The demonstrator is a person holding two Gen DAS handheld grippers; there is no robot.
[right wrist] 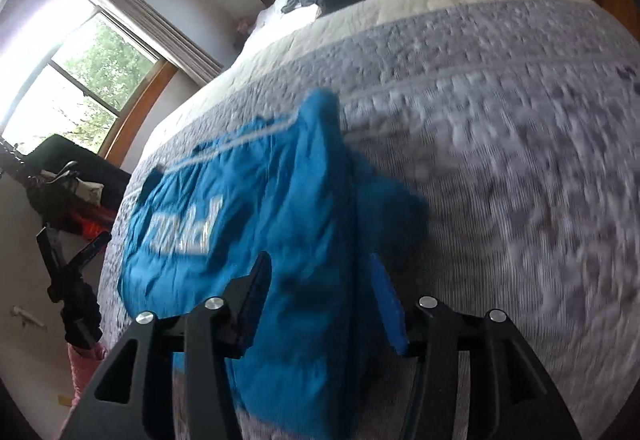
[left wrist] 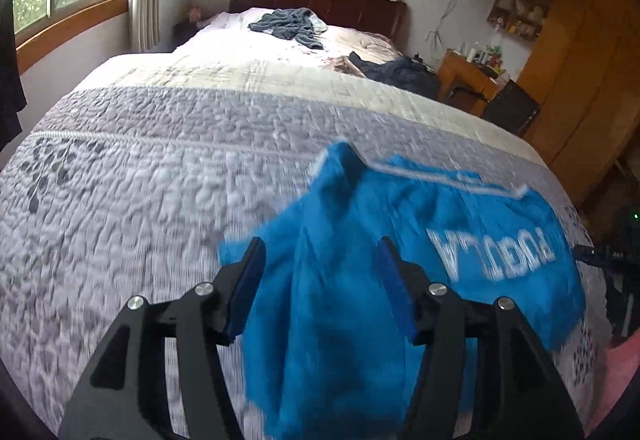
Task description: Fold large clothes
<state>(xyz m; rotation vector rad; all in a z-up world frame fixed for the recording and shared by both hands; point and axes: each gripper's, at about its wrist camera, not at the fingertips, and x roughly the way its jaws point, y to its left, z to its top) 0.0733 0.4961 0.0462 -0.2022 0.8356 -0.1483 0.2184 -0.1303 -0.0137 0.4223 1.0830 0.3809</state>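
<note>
A blue garment [left wrist: 360, 272] with white lettering lies crumpled on the near end of a quilted bed [left wrist: 140, 180], right under both tongs. The left tongs [left wrist: 320, 280] hang over it with their fingers spread wide, gripping nothing; cloth shows in the gap between them. The right tongs [right wrist: 320, 296] are likewise released, fingers apart above the bunched cloth. The garment looks light, thin and limp (perhaps a little slick), so I judge it will sag and slide unless pinched at a hem or corner, such as the white-trimmed edge [left wrist: 448, 178] beyond the left tongs. No baskets or boxes are near; far ahead of the tongs, dark clothes [left wrist: 288, 22] lie loose by the headboard. Both views are blurred.
</note>
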